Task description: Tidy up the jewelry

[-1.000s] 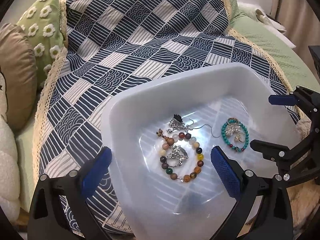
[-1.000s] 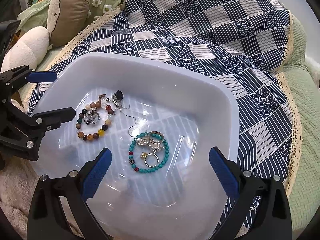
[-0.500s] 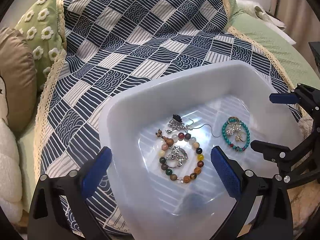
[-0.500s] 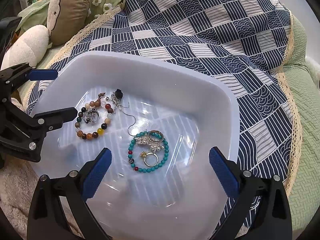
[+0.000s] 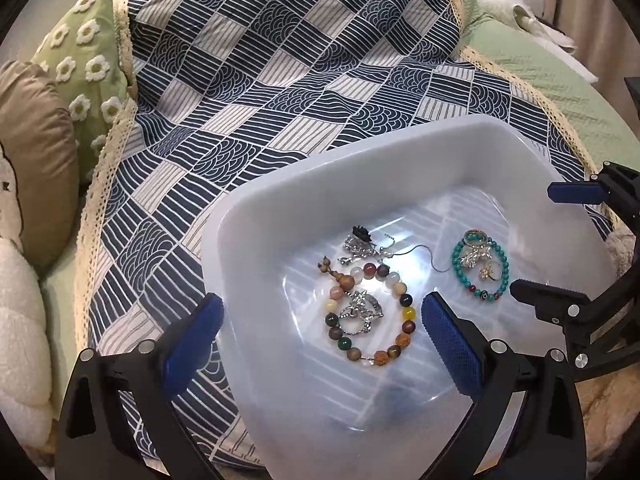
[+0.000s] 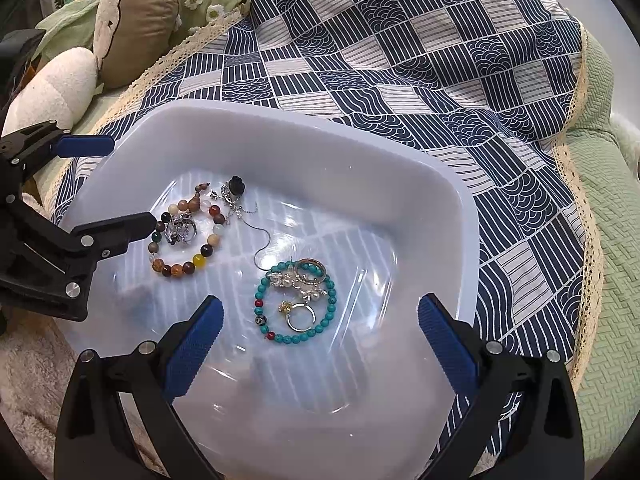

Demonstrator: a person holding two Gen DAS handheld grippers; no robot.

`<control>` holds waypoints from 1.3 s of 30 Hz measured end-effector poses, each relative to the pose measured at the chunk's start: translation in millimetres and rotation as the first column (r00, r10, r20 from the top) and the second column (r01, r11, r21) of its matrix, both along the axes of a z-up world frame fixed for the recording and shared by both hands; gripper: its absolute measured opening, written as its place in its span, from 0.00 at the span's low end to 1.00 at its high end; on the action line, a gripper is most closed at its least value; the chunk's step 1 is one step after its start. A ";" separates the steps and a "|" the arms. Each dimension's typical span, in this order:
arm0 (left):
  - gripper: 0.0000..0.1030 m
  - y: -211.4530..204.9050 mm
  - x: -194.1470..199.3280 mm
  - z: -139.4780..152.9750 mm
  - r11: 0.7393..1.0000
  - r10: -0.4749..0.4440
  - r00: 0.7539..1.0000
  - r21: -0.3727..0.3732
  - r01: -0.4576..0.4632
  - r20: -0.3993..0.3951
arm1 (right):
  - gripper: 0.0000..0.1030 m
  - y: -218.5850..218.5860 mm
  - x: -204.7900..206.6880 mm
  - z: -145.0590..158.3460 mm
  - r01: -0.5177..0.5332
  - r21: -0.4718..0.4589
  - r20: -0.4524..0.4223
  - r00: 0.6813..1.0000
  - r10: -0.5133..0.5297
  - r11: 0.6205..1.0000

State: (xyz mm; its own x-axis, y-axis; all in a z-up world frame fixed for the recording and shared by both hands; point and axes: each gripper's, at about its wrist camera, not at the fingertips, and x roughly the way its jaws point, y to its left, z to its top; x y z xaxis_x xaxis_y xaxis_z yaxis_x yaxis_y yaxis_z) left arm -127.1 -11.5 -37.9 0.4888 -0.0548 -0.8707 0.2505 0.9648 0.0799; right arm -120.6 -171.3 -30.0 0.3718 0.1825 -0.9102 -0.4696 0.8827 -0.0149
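Jewelry sits grouped in the white tub (image 6: 440, 184), turquoise bracelet (image 6: 296, 304) and multicolored bracelet (image 5: 370, 314) unmoved over the last second, while I hold left gripper (image 5: 322, 332) and right gripper (image 6: 318, 332) spread wide and empty, so sorting looks nearly finished.

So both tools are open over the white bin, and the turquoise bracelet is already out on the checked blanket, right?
Not quite. The turquoise bracelet lies inside the white bin, beside the multicoloured bead bracelet, not on the checked blanket; the right wrist view shows it. Both the left tool and right tool are open over the bin.
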 end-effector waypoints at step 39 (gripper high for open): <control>0.92 4.9 2.1 1.4 1.000 0.015 1.000 -0.025 -0.015 -0.008 | 0.93 -1.4 -0.7 -1.6 -0.005 -0.012 0.001 1.000 0.005 1.000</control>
